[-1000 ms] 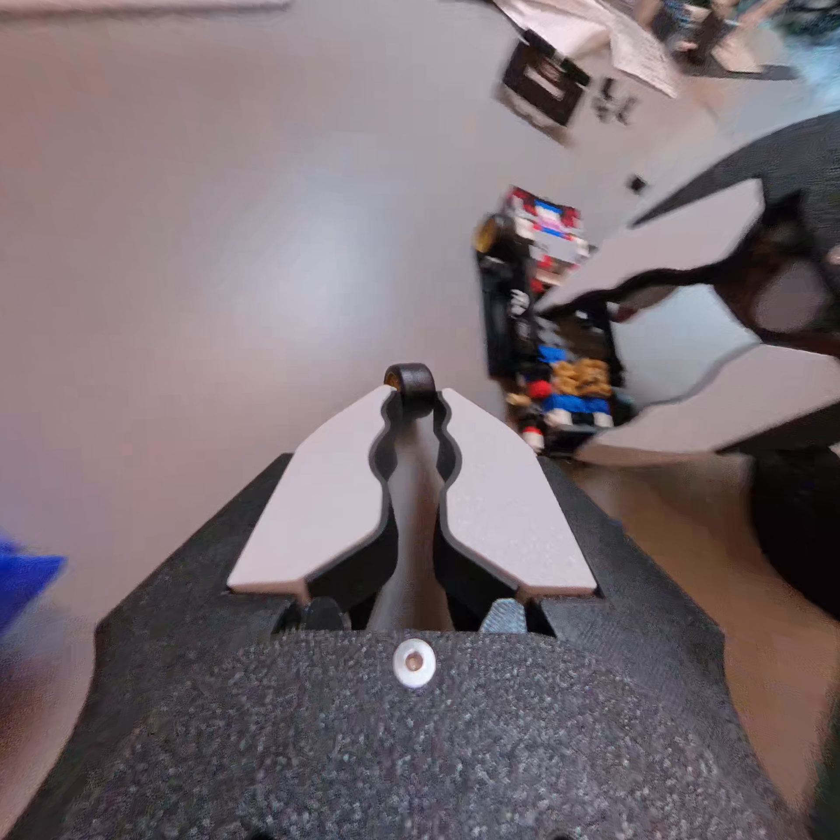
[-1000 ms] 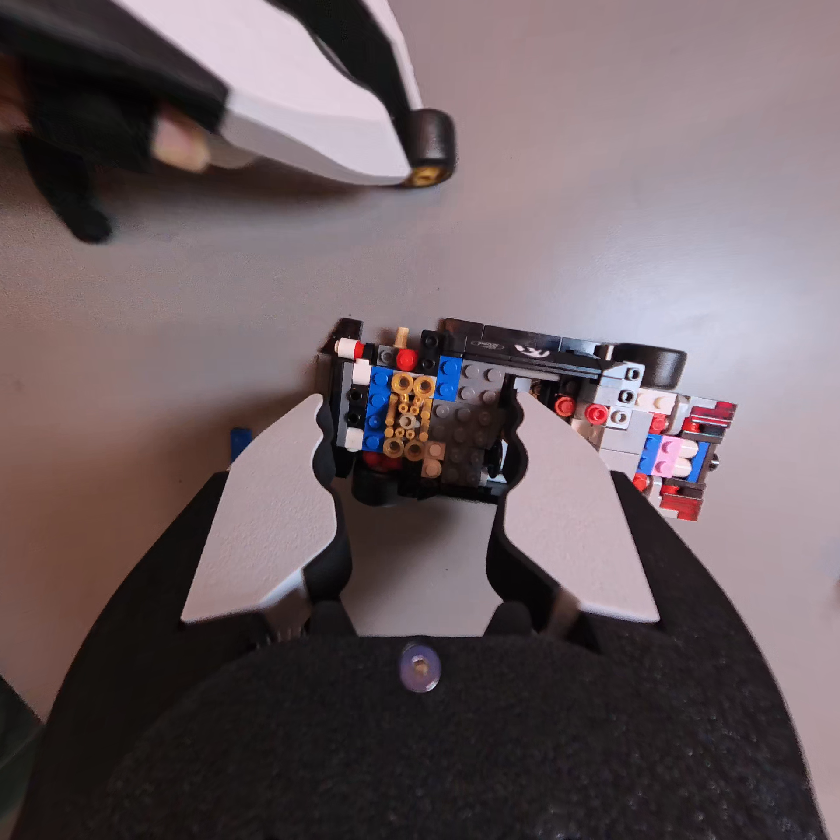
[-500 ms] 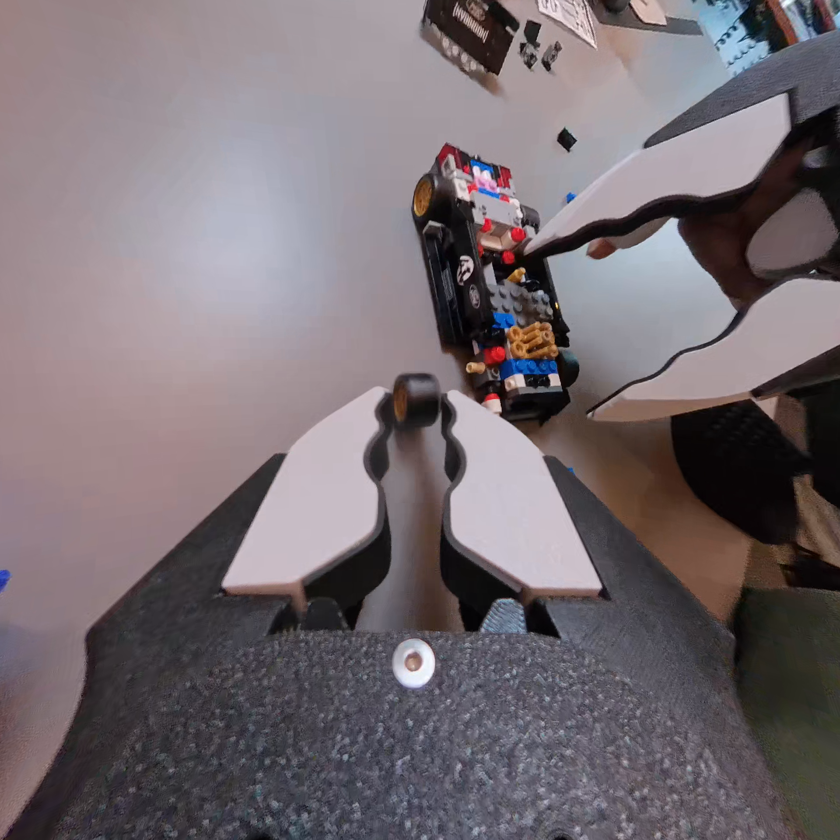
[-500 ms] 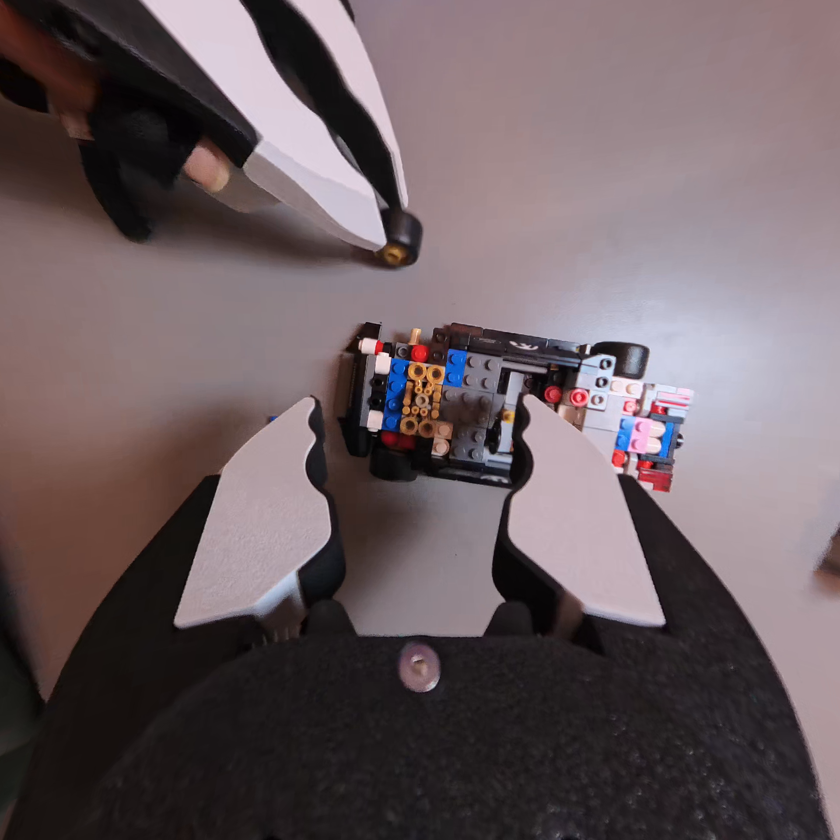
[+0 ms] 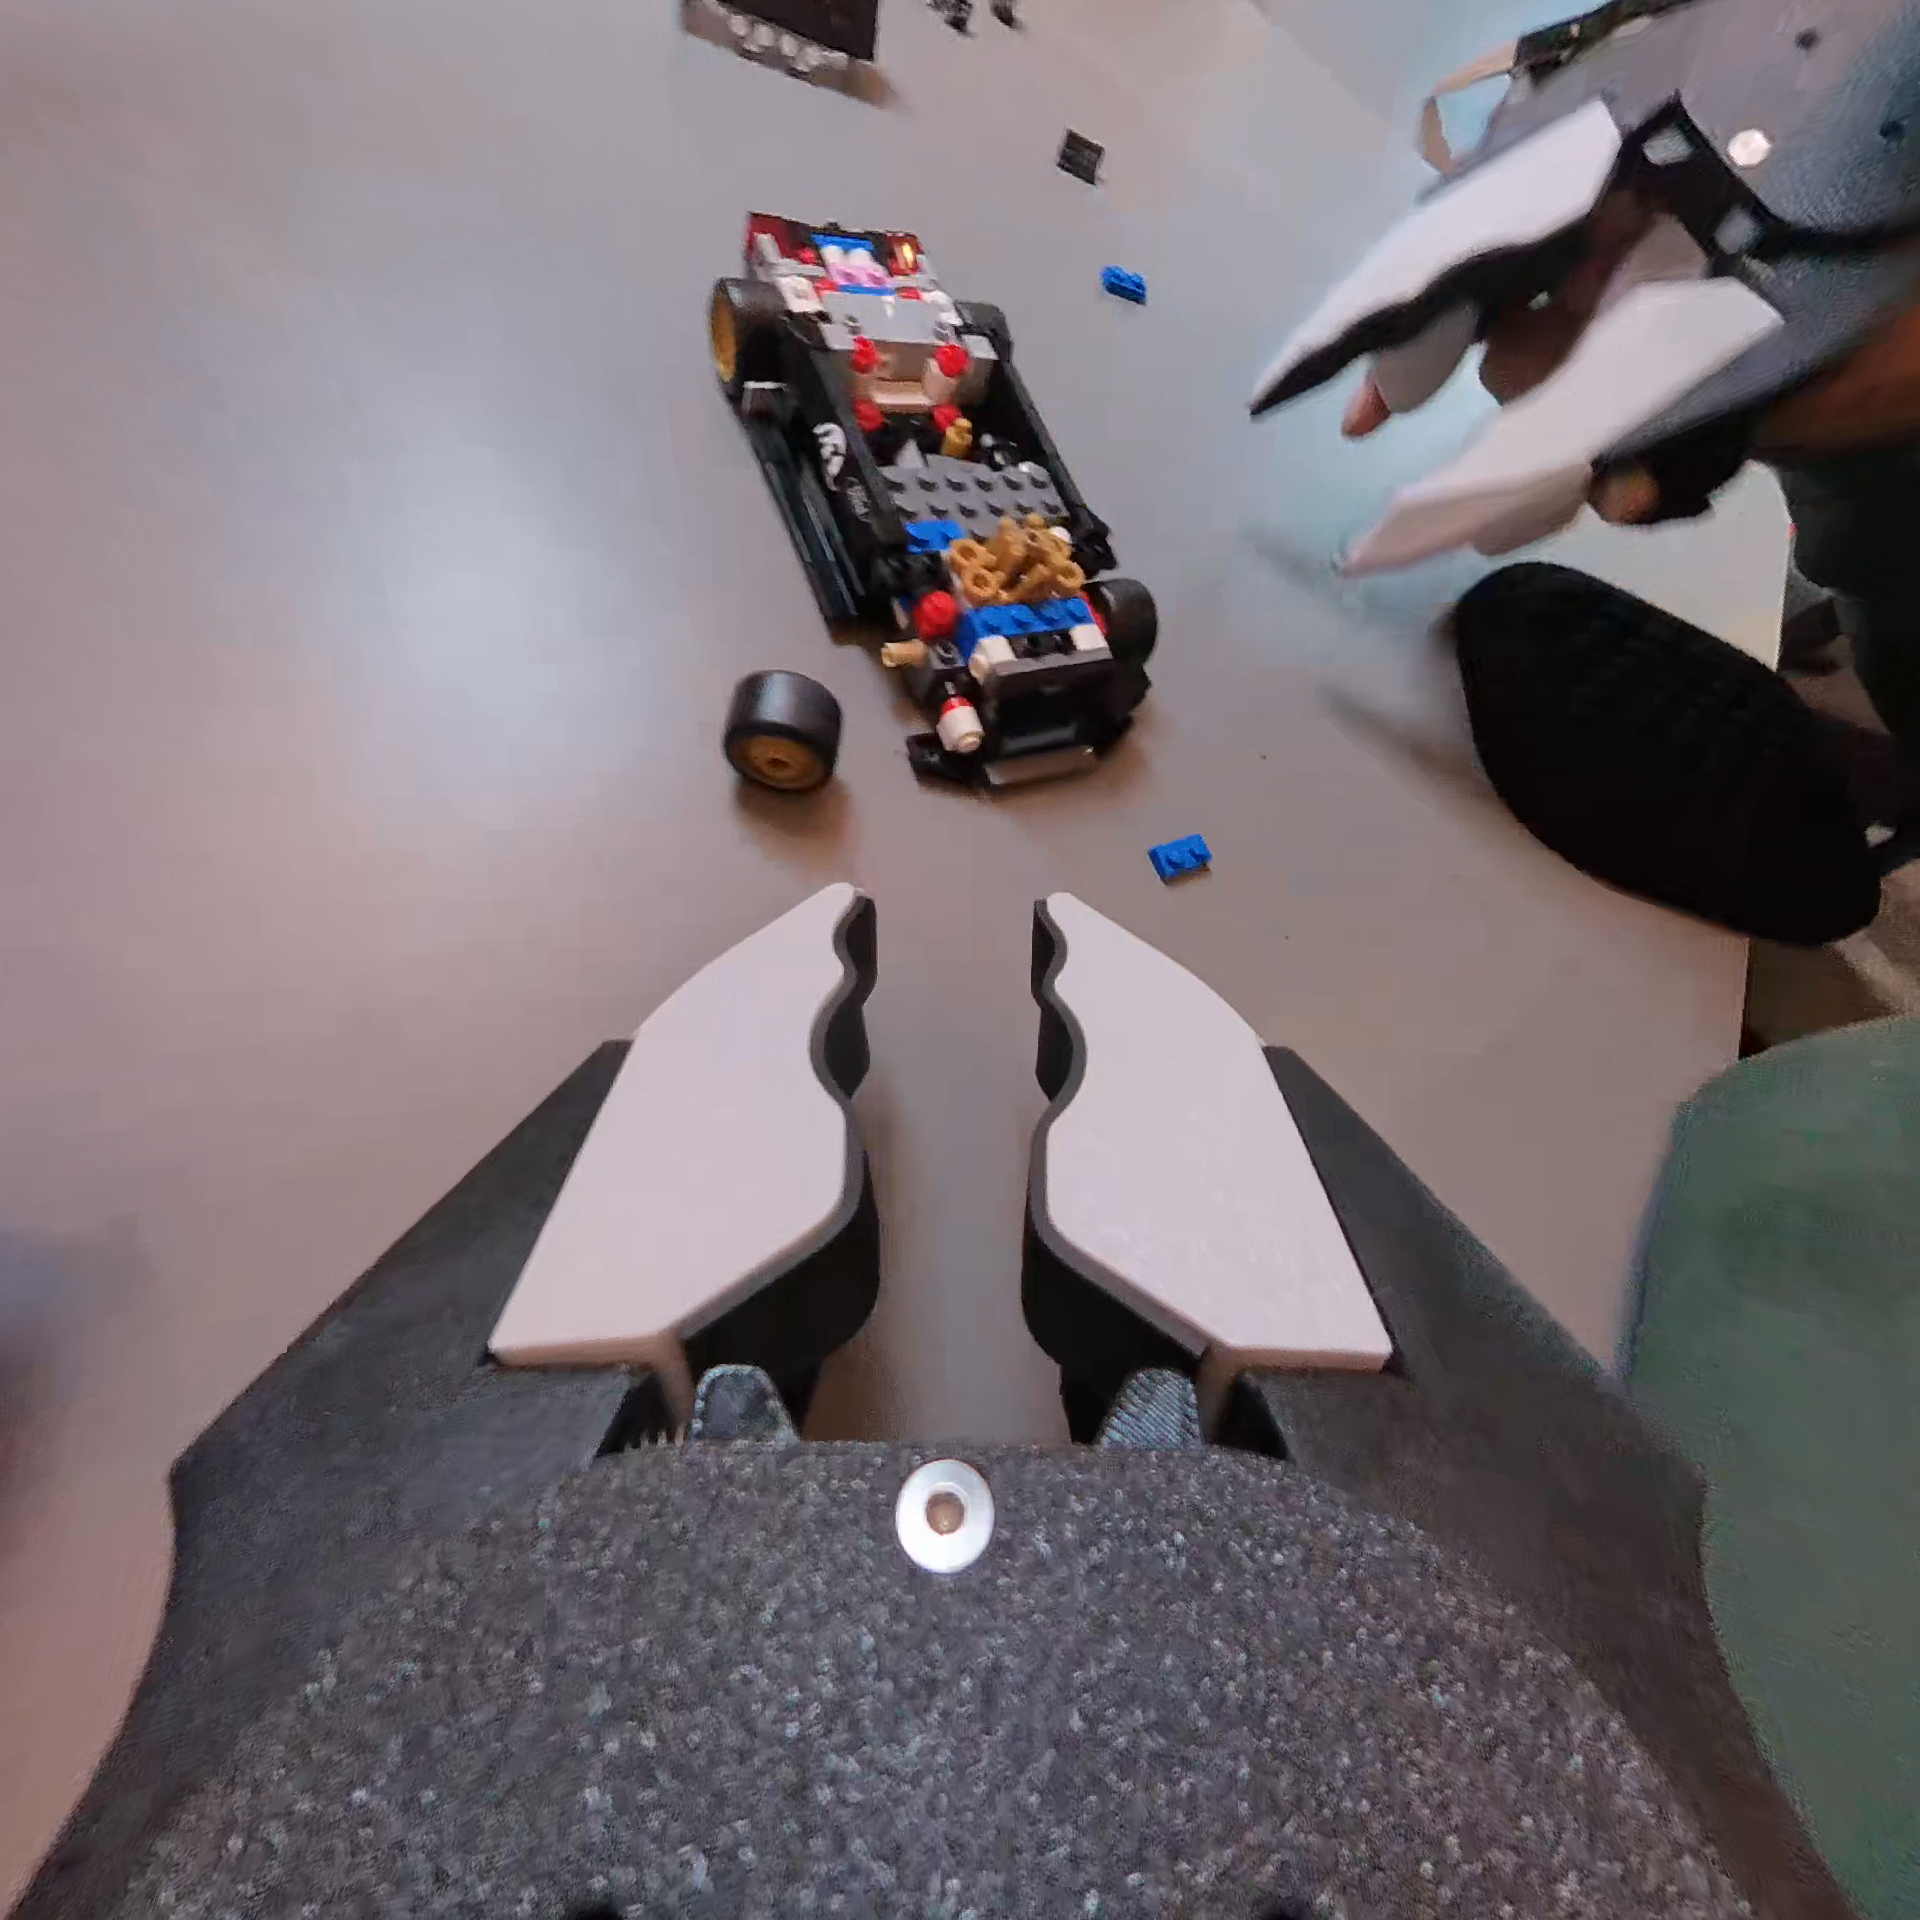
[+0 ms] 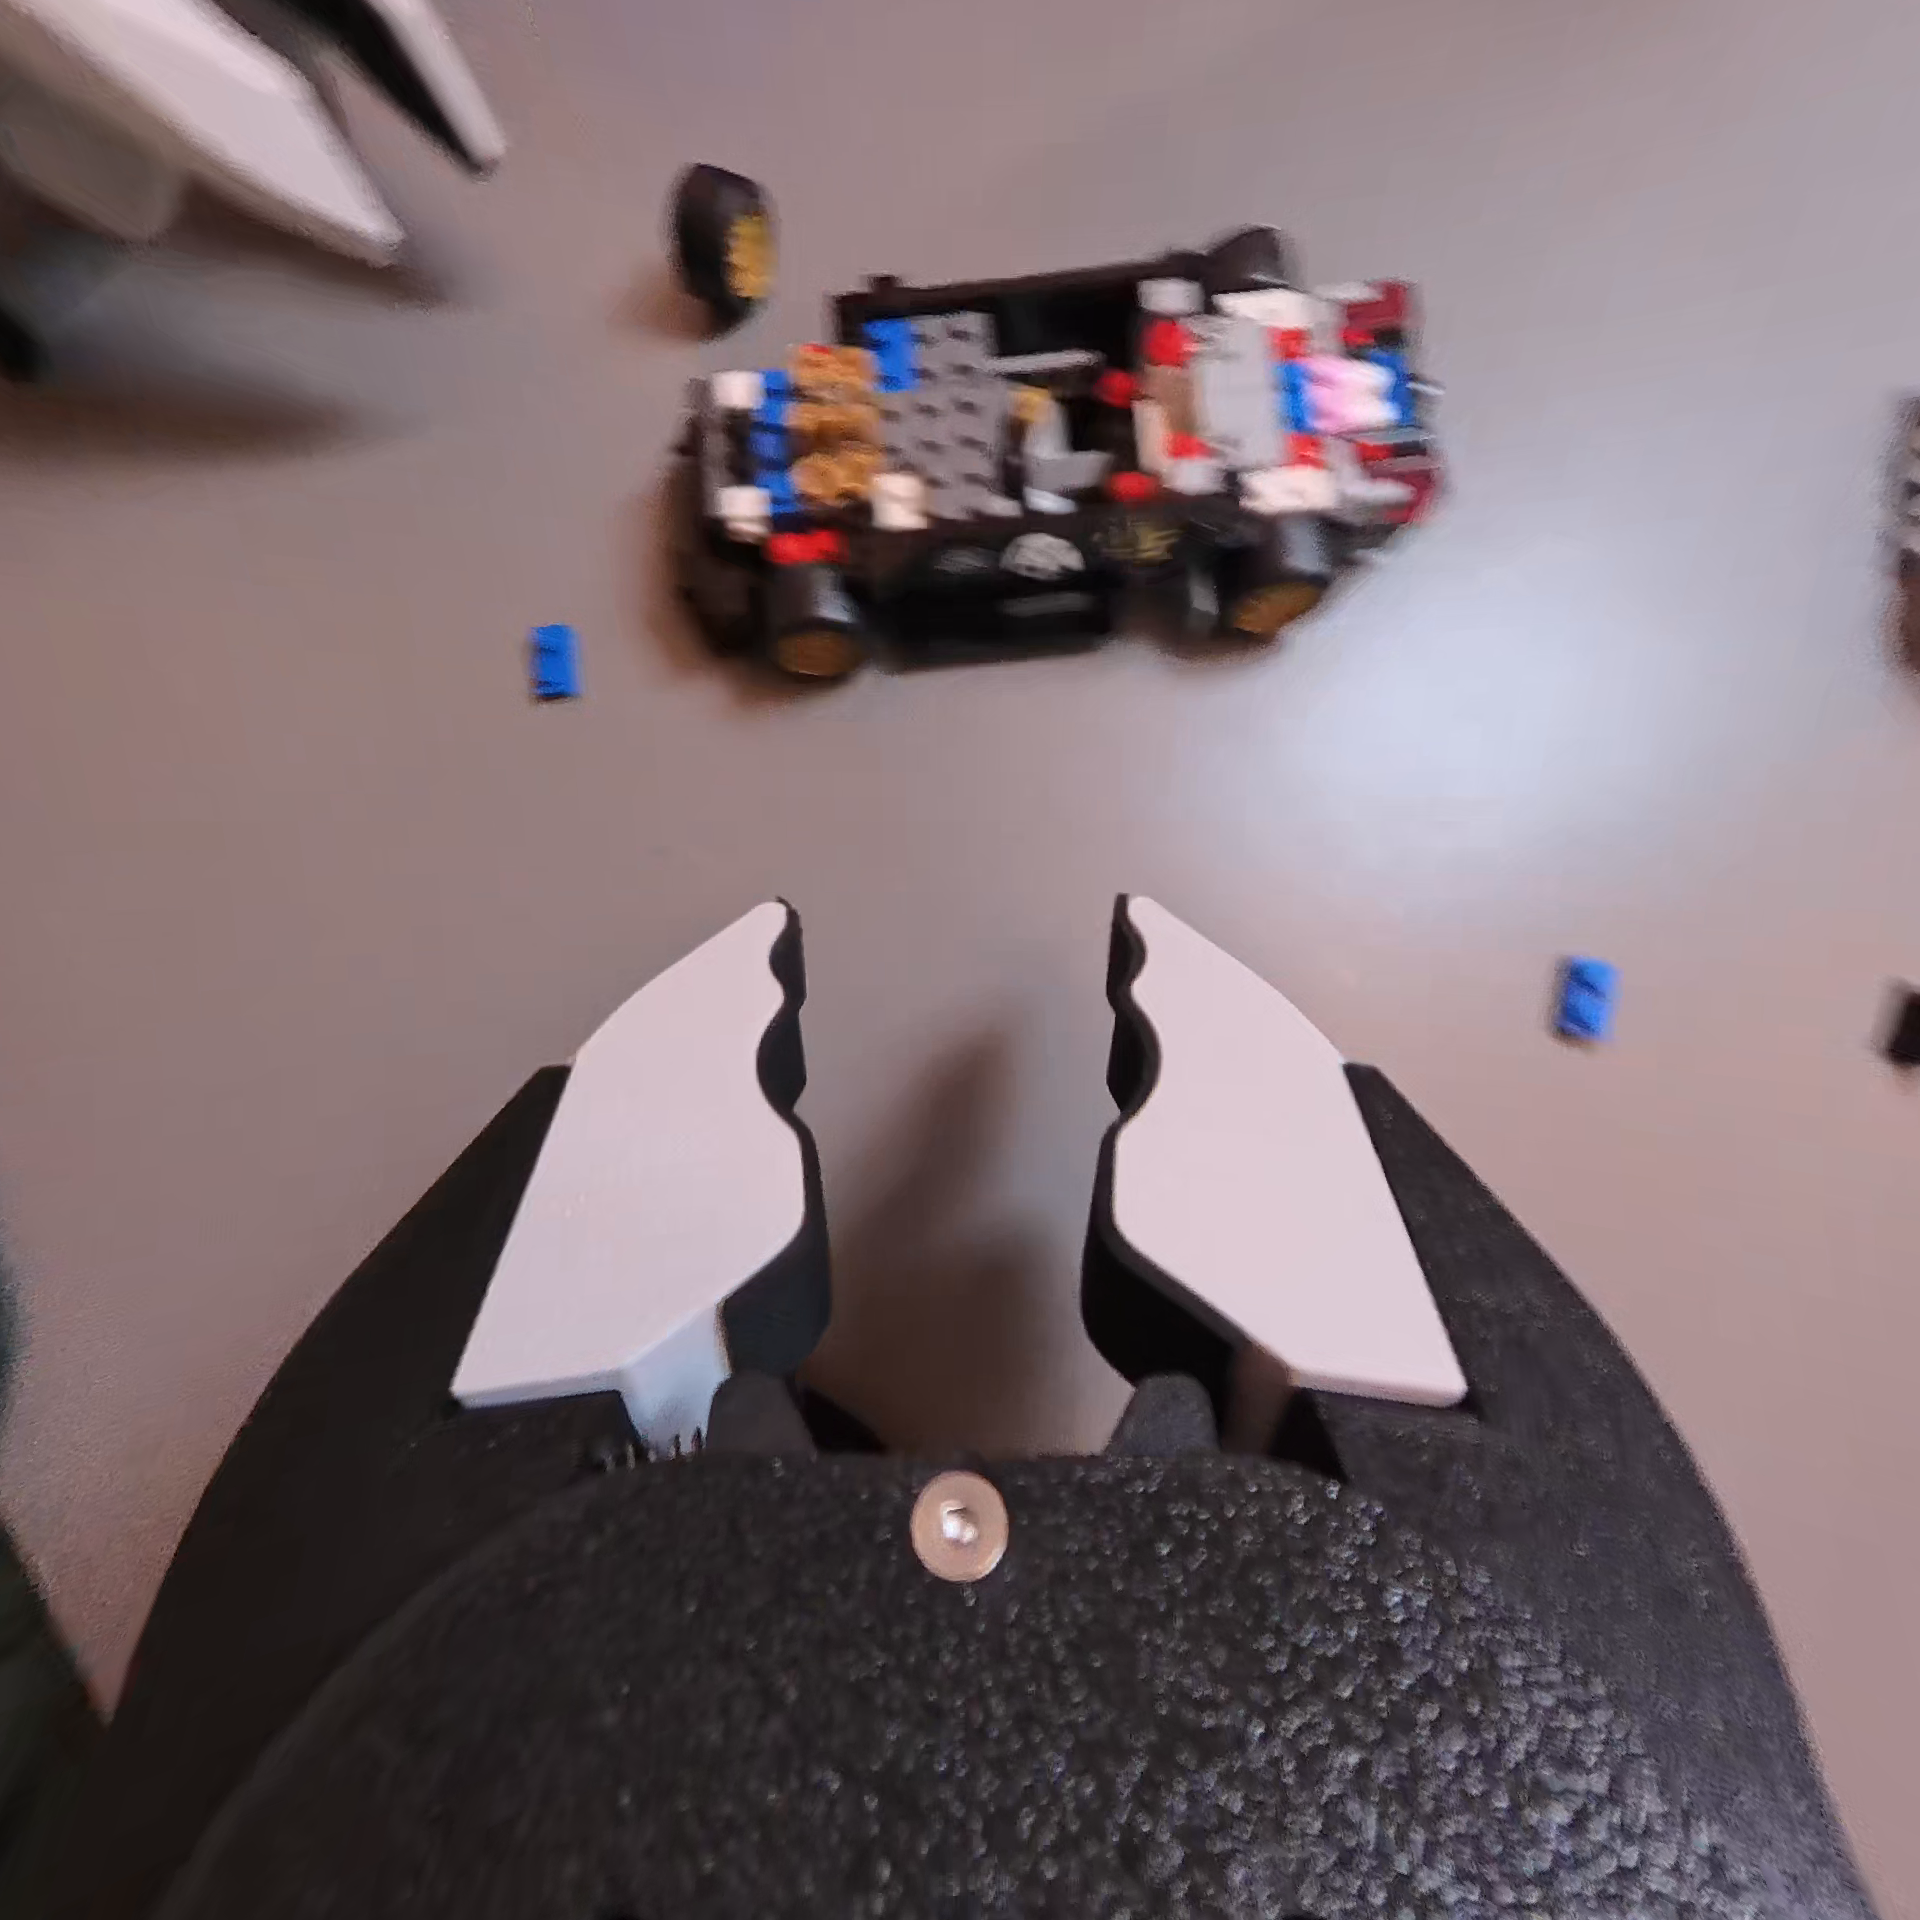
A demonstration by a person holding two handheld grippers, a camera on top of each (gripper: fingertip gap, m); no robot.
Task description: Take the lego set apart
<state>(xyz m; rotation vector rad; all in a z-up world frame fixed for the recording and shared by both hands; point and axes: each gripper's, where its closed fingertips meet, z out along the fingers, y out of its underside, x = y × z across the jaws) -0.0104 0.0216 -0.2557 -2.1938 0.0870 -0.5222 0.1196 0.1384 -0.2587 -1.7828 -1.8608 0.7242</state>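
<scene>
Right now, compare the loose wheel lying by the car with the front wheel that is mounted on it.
The loose wheel lies alone on the table, beside the lego car and apart from it; the mounted front wheel sits on the car's chassis. The loose wheel's gold hub faces the left wrist camera; the mounted wheel shows only black tyre there. Both have black tyres and look similar in size.

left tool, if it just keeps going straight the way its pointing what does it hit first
Most likely bare table, then the lego car's near end. The left tool points between the loose black wheel and a small blue plate; depth is unclear.
</scene>
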